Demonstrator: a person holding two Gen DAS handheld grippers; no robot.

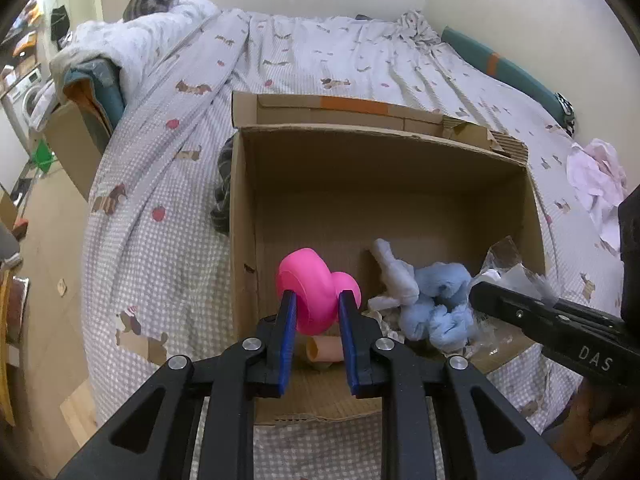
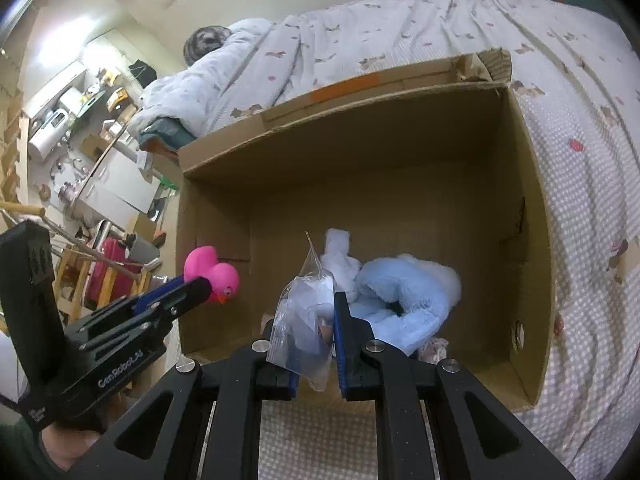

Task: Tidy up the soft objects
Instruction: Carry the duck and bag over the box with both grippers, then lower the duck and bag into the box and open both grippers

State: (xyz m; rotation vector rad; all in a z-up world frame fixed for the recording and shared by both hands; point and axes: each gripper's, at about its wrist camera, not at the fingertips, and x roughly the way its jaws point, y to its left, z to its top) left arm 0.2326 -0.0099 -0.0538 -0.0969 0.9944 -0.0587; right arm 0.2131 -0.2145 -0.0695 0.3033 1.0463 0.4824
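An open cardboard box [image 1: 384, 184] sits on the bed; it also shows in the right wrist view [image 2: 536, 240]. My left gripper [image 1: 317, 300] is shut on a pink rubber duck [image 1: 310, 284] and holds it over the box's near left corner; the duck also shows in the right wrist view [image 2: 212, 268]. My right gripper [image 2: 316, 312] is shut on a clear plastic bag [image 2: 304, 320] with something inside, above the box's near edge. A blue and white plush toy [image 2: 404, 296] lies on the box floor, also seen from the left wrist [image 1: 436, 300].
The bed [image 1: 320, 56] has a checked sheet with a dog print. A pink cloth [image 1: 596, 180] lies on the bed right of the box. A dark striped cloth [image 1: 224, 184] lies against the box's left wall. A small beige tube [image 1: 320, 350] lies in the box.
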